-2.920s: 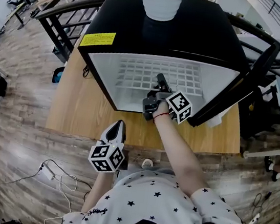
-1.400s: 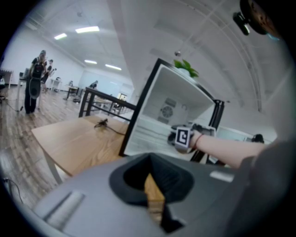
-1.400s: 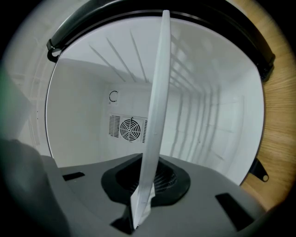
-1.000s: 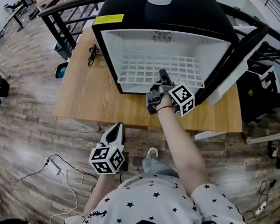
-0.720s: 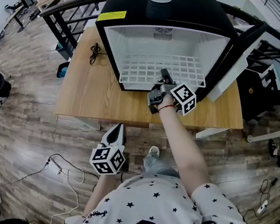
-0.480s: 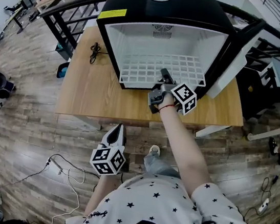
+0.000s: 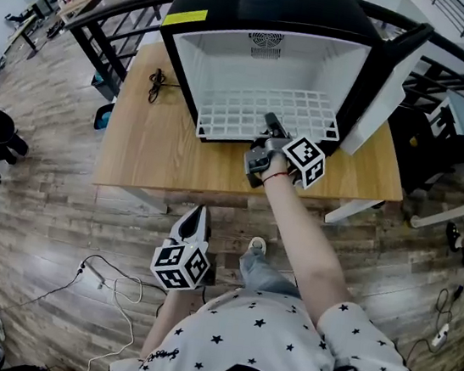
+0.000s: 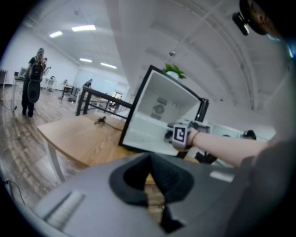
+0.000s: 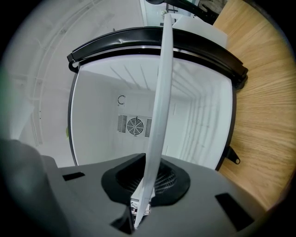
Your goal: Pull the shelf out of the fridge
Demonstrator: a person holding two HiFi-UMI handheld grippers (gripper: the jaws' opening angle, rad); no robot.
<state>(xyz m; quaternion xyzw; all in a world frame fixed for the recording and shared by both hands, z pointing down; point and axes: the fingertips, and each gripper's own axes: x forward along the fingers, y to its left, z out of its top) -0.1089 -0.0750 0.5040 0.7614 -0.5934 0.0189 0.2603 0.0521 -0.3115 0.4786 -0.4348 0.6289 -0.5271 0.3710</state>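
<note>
Right gripper view, right hand-held gripper (image 9: 137,216) clamping white shelf (image 9: 160,115), fridge (image 9: 138,39) open.

A black fridge (image 7: 312,12) stands on a wooden table (image 7: 146,155). Its door (image 7: 386,78) is open to the right. The inside is white. A white wire shelf (image 7: 243,109) lies low in the fridge (its front edge is right at the opening). The right gripper (image 7: 268,125) has its tip on that front edge. The left gripper (image 7: 197,214) hangs in front of the table, over the wooden floor (image 7: 32,204).
</note>
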